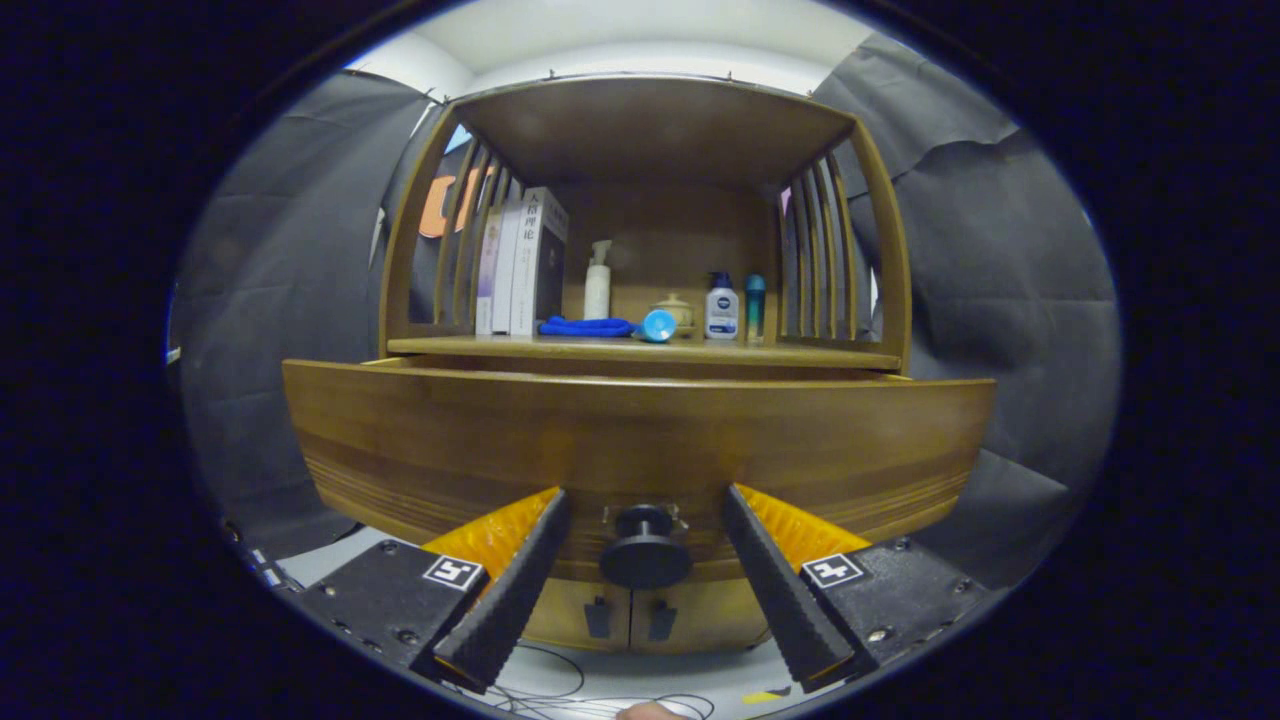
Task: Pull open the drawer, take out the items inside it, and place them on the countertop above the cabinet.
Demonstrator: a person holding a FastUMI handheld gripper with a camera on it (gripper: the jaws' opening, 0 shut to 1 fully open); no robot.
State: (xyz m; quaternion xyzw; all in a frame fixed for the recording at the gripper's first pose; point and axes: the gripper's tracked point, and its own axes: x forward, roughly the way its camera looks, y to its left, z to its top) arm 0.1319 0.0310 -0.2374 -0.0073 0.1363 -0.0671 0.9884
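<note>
**Fingers spread around the drawer knob**

The gripper (pixel 644 505) is sitting in front of the wooden drawer (pixel 640 440), its two fingers (pixel 520 585) standing wide apart, one on each side of the knob (pixel 644 555). Neither finger is touching the knob; a clear gap is showing on both sides. The fingers are black wedges with ribbed inner faces, backed by orange pieces, and each black base is carrying a small square black-and-white marker.

The knob is round, dark and matte, sitting on a short stem against a small metal plate. The drawer front is a broad panel of warm brown wood with fine horizontal grain lines. Its top edge is standing forward of the countertop (pixel 640 350), so the drawer is looking pulled out a little; how far, I cannot tell, and its inside is hidden.

Below the drawer, two cabinet doors (pixel 630 615) are meeting at a seam, each with a small dark handle.

On the countertop, under a slatted wooden hutch, books (pixel 520 265) are standing upright; their spine print is too small to read reliably. Beside them are lying a blue cloth (pixel 585 326) and a light blue cup (pixel 658 325) on its side. Behind are standing a white pump bottle (pixel 597 283), a small lidded jar (pixel 673 310), a white bottle with a dark blue round logo (pixel 721 307), illegible here, and a teal bottle (pixel 755 305).
</note>
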